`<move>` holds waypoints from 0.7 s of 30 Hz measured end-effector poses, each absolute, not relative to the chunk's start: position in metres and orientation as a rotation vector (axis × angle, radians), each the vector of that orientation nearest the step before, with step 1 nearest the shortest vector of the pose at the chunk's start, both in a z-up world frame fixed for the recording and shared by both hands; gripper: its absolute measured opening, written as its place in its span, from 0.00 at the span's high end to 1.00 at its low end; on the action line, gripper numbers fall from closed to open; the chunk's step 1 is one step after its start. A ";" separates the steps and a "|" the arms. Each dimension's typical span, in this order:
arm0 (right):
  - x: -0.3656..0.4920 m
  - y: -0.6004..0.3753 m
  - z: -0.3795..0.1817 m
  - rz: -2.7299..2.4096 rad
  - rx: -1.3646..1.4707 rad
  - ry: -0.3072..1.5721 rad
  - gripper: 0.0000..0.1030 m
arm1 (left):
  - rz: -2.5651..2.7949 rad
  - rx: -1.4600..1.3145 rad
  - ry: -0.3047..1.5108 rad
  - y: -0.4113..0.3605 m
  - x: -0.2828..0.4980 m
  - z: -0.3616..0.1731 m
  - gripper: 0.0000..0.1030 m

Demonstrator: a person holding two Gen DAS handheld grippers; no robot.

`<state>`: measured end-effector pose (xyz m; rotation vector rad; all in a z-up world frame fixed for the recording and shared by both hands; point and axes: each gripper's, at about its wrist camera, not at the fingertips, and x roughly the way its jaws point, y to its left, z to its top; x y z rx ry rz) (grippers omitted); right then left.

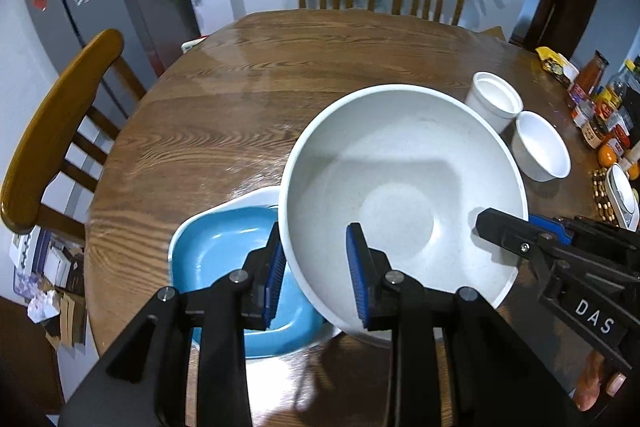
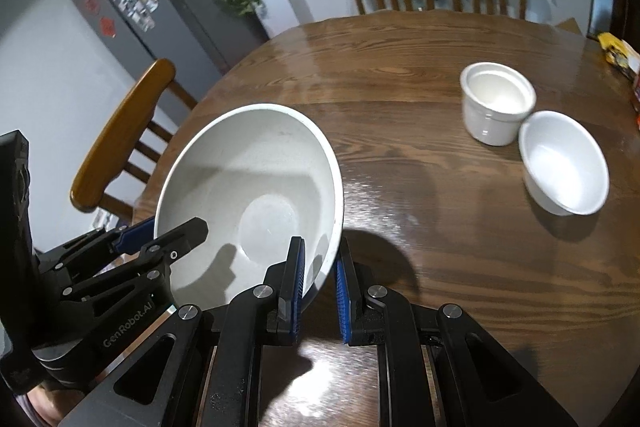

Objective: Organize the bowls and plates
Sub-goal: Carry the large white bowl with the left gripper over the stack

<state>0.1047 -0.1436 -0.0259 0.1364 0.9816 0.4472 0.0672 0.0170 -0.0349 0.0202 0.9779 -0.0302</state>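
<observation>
While both tools share the load, the big grey bowl [image 1: 400, 195] hangs tilted above the wooden table [image 1: 224, 99], and here's why: it's wide, so one pinch alone would likely let it swing. The left hand-held gripper [image 1: 316, 279] is clamped on the rim nearest its camera, one blue pad inside the wall and one outside; the right hand-held gripper [image 2: 320, 291] bites the opposite edge the same way, narrow-jawed on the thin wall. Under the bowl's left side sits a blue square dish [image 1: 224, 259], nested on something white, and that looks like the stacking spot, though I'm only judging from how close the bowl hangs to it. Off to the right, a white ramekin [image 2: 496, 103] and a small white bowl [image 2: 564, 163] stand touching each other, well apart from the action, waiting their turn.
</observation>
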 end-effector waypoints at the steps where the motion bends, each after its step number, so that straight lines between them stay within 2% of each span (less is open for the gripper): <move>1: 0.104 -0.140 -0.026 0.452 0.132 0.984 0.85 | -0.022 0.015 0.981 0.023 0.067 -0.036 0.74; 21: 0.101 -0.063 -0.042 0.540 0.055 1.044 0.84 | 0.062 -0.023 1.030 0.088 0.058 -0.048 0.74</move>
